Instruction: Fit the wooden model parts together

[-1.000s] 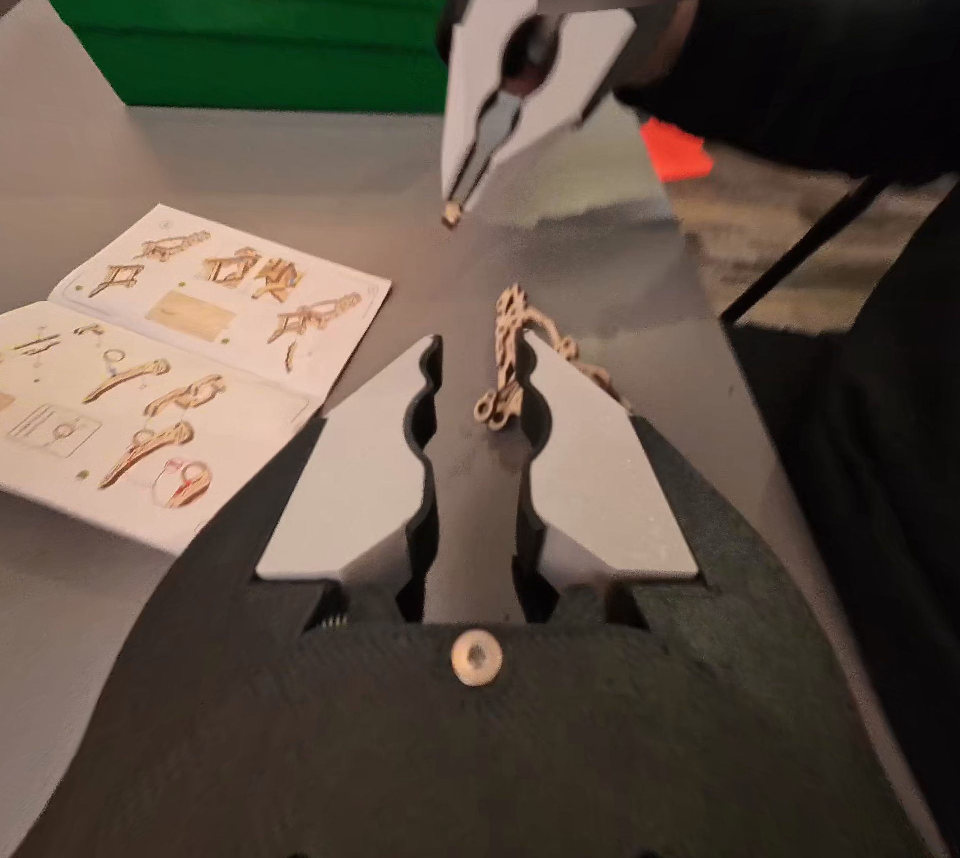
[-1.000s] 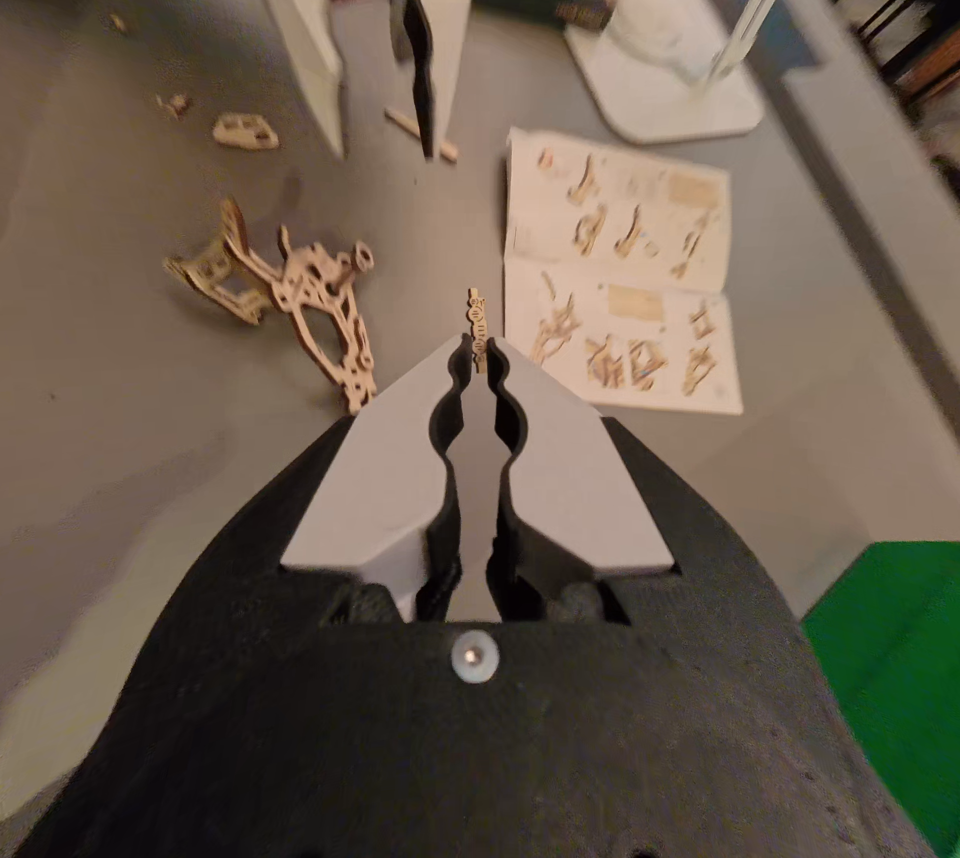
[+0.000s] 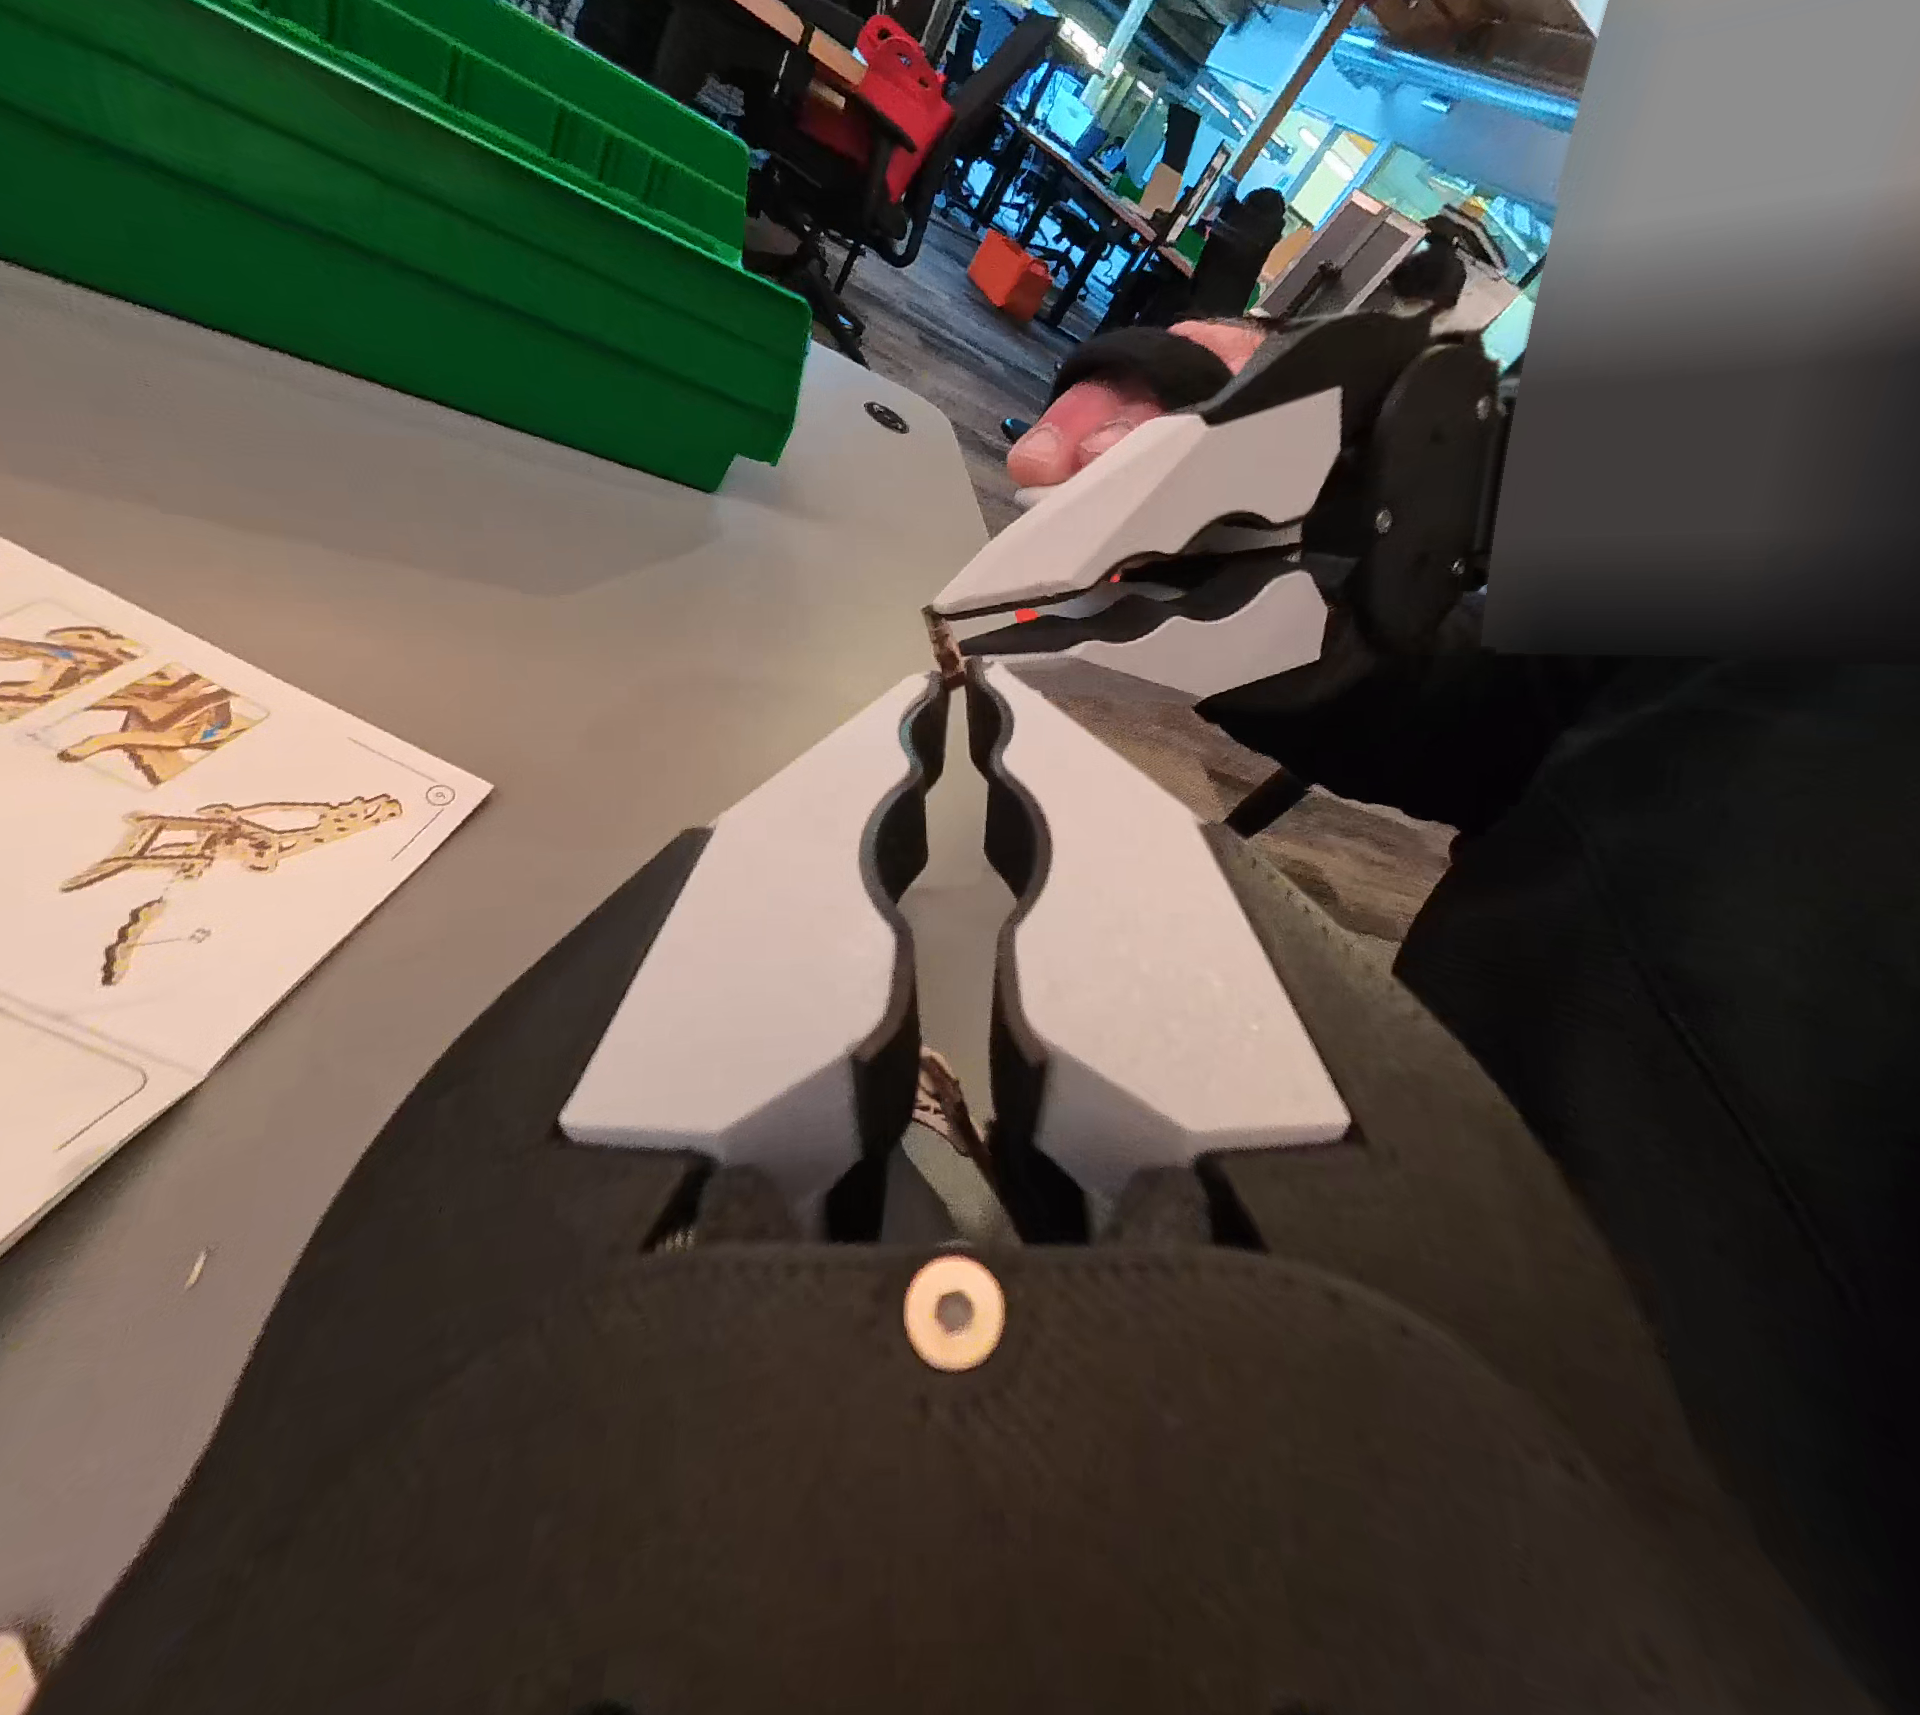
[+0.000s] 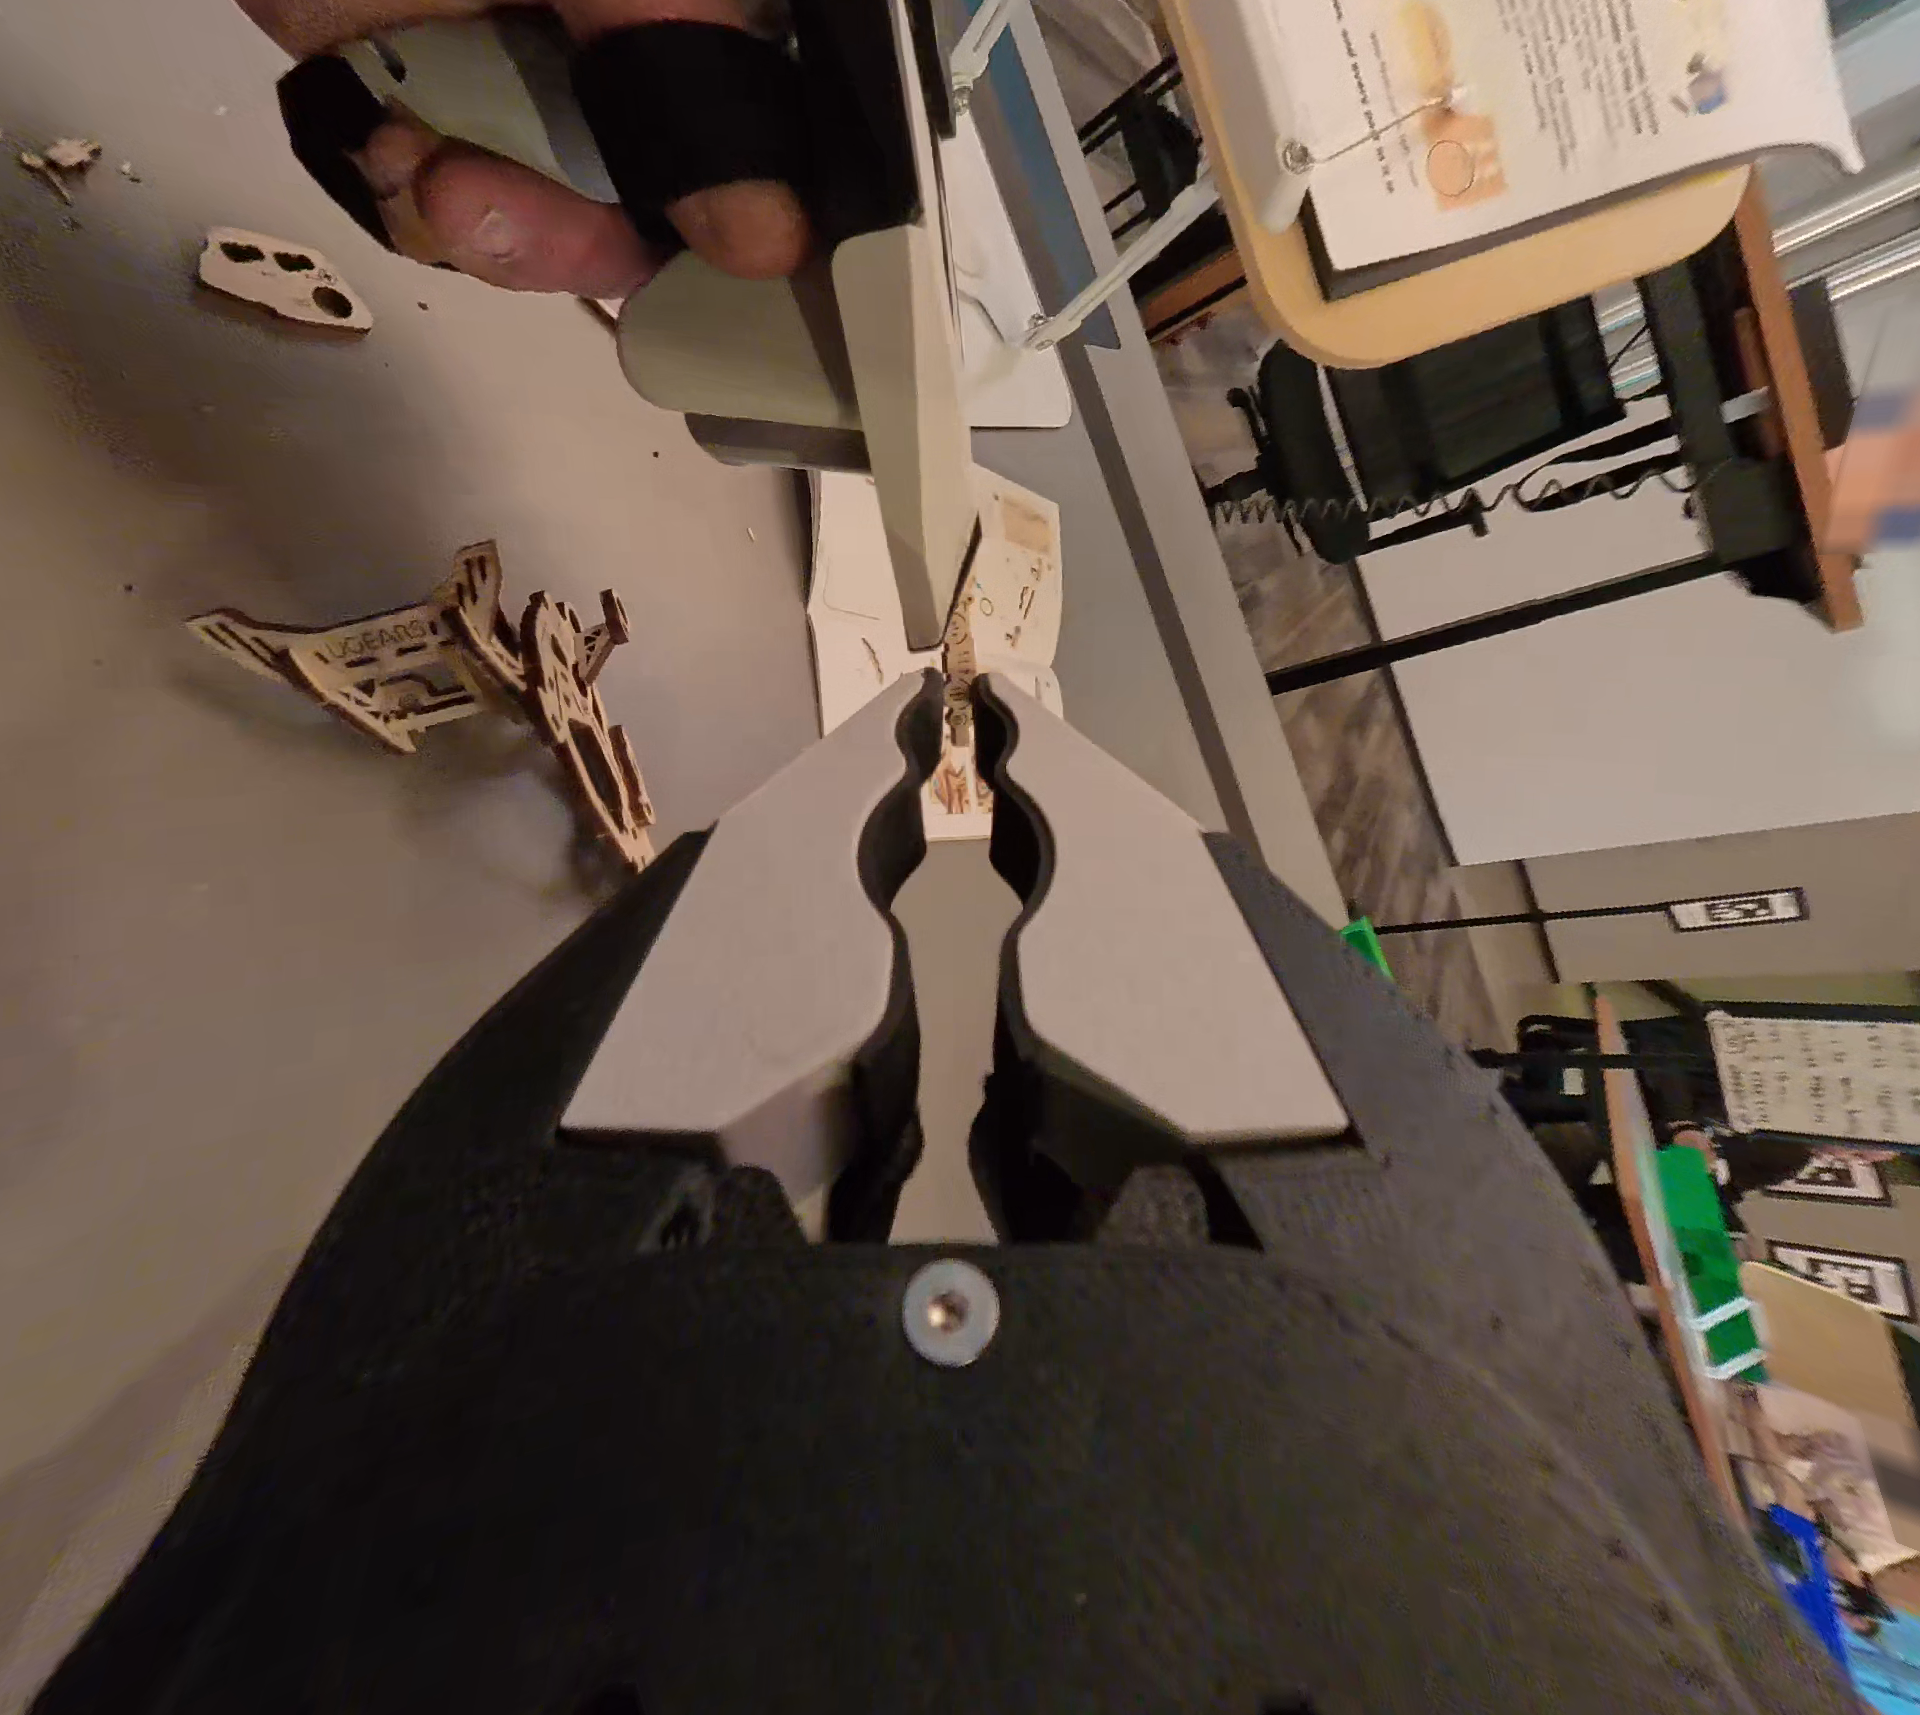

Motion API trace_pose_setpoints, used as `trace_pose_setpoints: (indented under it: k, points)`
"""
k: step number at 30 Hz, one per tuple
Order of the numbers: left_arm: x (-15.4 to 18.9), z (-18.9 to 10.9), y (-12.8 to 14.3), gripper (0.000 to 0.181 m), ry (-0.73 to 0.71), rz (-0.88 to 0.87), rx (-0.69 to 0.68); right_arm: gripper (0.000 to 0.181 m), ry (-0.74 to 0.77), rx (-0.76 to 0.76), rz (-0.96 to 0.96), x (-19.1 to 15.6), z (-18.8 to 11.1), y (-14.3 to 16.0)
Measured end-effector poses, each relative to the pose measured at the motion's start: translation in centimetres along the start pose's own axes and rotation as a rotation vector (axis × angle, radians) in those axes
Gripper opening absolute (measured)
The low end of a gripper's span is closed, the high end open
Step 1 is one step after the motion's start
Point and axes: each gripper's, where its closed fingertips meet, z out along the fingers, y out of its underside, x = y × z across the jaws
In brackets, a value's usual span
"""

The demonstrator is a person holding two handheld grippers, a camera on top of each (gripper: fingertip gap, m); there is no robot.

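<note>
Above the grey table (image 3: pixel 520 543), the grey-fingered left gripper (image 3: pixel 951 686) and right gripper (image 4: pixel 951 686) meet tip to tip, both pinching one small flat wooden piece (image 4: pixel 957 663)

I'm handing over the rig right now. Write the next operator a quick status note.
Right tongs: shut on a small wooden piece, held off the table.
Left tongs: tips nearly shut at that same piece; whether they grip it is unclear.
The part-built wooden model lies untouched on the grey table; a loose punched offcut lies beyond it, instruction booklet open.
Left to do: fit the small piece onto the model.
</note>
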Motion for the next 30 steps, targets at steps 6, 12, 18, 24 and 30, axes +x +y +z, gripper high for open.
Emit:
trace_pose_setpoints:
  k: [6, 12, 18, 24, 30]
  points:
    - [1.1, 0.1, 0.9, 0.001, 0.036, 0.173, -0.091, 0.012, -0.151, 0.099, 0.174, -0.9, -1.5, -0.8]
    - [3.0, 0.2, 1.7, 0.001, 0.113, 0.464, -0.244, 0.0, -0.525, 0.18, 0.598, -1.8, -3.0, -1.8]
    - [3.3, 0.3, 2.0, 0.001, 0.172, 0.547, -0.283, 0.0, -0.632, 0.208, 0.71, -2.1, -3.3, -2.0]
    - [3.0, 0.4, 2.3, 0.001, 0.186, 0.59, -0.285, 0.011, -0.647, 0.215, 0.79, -2.6, -3.2, -2.0]
    - [3.4, 0.3, 2.4, 0.001, 0.22, 0.615, -0.279, 0.0, -0.669, 0.189, 0.775, -3.2, -3.1, -2.0]
